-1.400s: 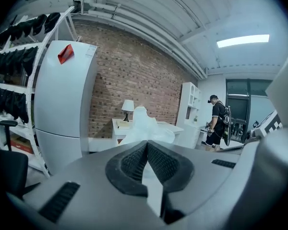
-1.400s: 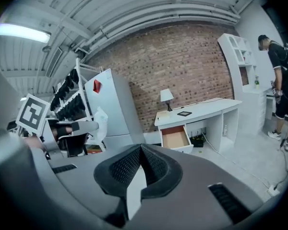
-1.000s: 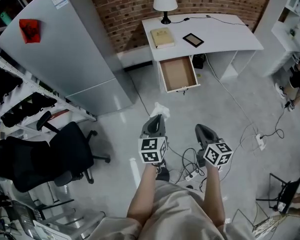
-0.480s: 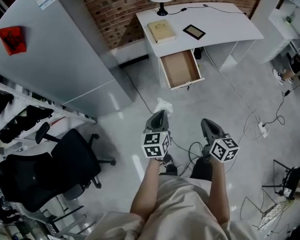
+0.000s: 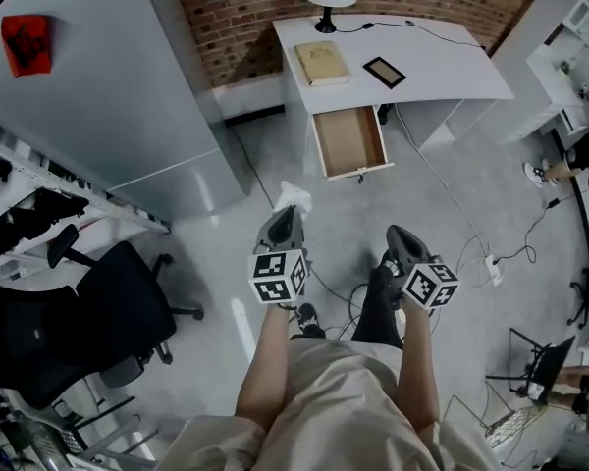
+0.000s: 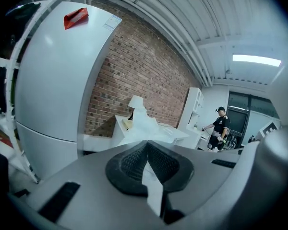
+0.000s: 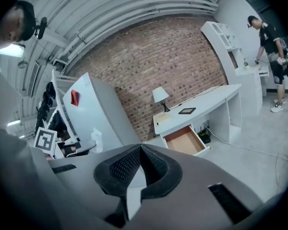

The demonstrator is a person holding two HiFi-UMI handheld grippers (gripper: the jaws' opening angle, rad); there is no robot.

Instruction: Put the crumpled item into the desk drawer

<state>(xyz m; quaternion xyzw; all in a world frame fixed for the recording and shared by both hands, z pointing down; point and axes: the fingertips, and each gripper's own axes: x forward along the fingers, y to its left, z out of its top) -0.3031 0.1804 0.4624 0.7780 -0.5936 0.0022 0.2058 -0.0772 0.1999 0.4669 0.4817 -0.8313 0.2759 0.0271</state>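
Clamped between the pads of the left gripper [image 5: 288, 216], the crumpled item [image 5: 294, 196] is held well short of the desk [image 5: 442, 62], its white bulk left projecting past the tips, presumably for an easy drop. The right gripper [image 5: 397, 235] is kept closed on nothing alongside. Open floor is left up to the pulled-out drawer [image 5: 350, 141], bounded by the refrigerator [image 5: 98, 96] on the left and a power strip [image 5: 491, 265] on the right.
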